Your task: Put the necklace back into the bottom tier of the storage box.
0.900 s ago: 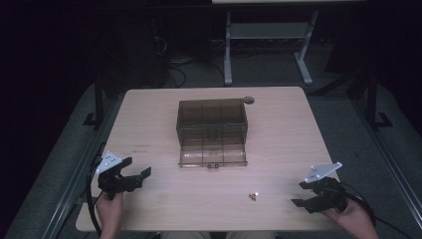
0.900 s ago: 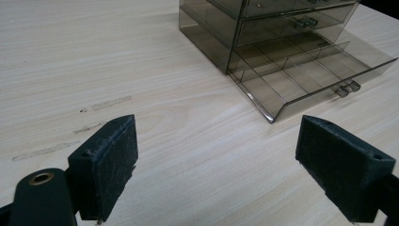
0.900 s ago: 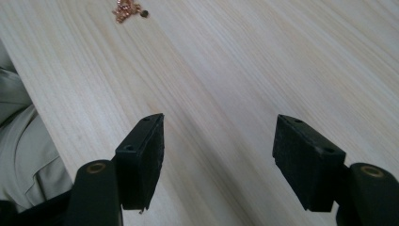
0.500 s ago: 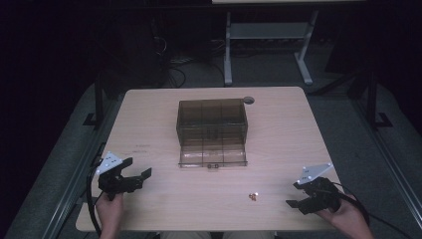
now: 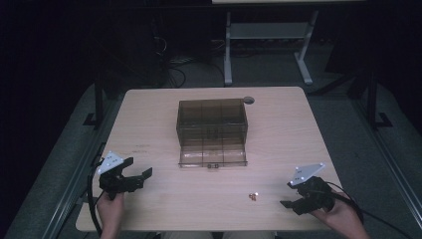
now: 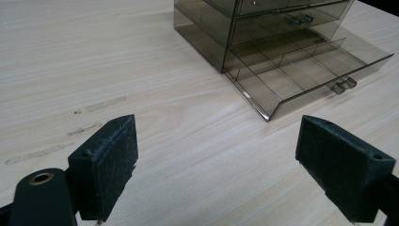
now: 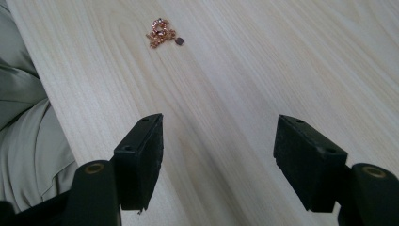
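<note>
Because the gold trinket (image 7: 162, 33) is so small and lies flat on the table (image 5: 149, 114), I expect it to weigh almost nothing and to skid on the smooth wood if a pad nudges it sideways. It looks like a ring-shaped piece with a short chain and a tiny dark tag, so part of it is stiff and part is loose and will dangle. I would close on the round body, not the chain, with the jaws coming down on either side of it. It sits near the front edge of the table, right of the middle, well apart from the smoky plastic drawer box (image 5: 212, 122) at the centre, whose bottom drawer (image 5: 214, 157) is pulled out toward me.

My right gripper (image 5: 293, 198) hovers low near the front right corner, jaws spread wide and holding nothing, pointed toward the trinket, which lies ahead of it and not yet between the pads. My left gripper (image 5: 138, 172) waits near the front left corner, likewise spread and unloaded, aimed across the table at the open drawer.
</note>
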Demonstrator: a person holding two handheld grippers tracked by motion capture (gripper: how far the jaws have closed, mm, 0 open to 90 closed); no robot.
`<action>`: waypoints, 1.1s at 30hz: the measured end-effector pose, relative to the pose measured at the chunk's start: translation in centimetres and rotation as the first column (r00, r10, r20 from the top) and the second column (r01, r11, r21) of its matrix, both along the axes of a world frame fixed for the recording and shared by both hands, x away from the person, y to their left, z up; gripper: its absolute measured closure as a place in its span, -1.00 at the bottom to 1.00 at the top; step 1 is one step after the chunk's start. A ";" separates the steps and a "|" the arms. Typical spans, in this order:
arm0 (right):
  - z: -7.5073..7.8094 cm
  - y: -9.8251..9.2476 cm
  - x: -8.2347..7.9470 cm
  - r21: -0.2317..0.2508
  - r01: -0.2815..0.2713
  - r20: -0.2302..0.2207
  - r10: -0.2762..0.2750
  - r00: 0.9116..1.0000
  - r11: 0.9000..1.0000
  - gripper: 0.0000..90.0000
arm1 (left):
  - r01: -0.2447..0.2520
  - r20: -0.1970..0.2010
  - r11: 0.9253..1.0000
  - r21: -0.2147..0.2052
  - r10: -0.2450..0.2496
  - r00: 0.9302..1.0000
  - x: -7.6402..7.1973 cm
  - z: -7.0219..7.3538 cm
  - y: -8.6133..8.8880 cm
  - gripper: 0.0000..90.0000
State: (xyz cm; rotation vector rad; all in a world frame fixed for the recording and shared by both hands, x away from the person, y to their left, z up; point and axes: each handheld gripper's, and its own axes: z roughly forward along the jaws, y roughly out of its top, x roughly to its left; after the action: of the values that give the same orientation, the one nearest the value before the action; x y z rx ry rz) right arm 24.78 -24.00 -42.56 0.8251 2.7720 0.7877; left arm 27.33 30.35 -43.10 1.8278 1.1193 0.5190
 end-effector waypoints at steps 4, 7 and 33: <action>0.1 0.4 0.1 -0.006 -0.014 0.003 0.014 1.000 1.000 -0.27 | -0.002 0.000 1.000 -0.003 0.002 1.000 0.0 0.0 -0.1 -0.71; 0.3 0.9 0.1 -0.017 -0.027 0.009 0.027 1.000 0.999 -0.27 | 0.001 -0.001 1.000 0.004 -0.001 1.000 -0.1 0.0 0.0 -0.71; 0.4 3.7 0.4 -0.043 -0.111 0.017 0.111 0.994 0.993 -0.27 | 0.001 -0.002 1.000 0.001 -0.001 1.000 0.0 0.0 -0.1 -0.71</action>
State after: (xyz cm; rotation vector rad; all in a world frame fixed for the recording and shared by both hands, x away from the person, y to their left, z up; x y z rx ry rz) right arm 25.22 -20.35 -42.12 0.6574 2.8276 0.7478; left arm 27.28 30.22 -43.12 1.8297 1.1196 0.5173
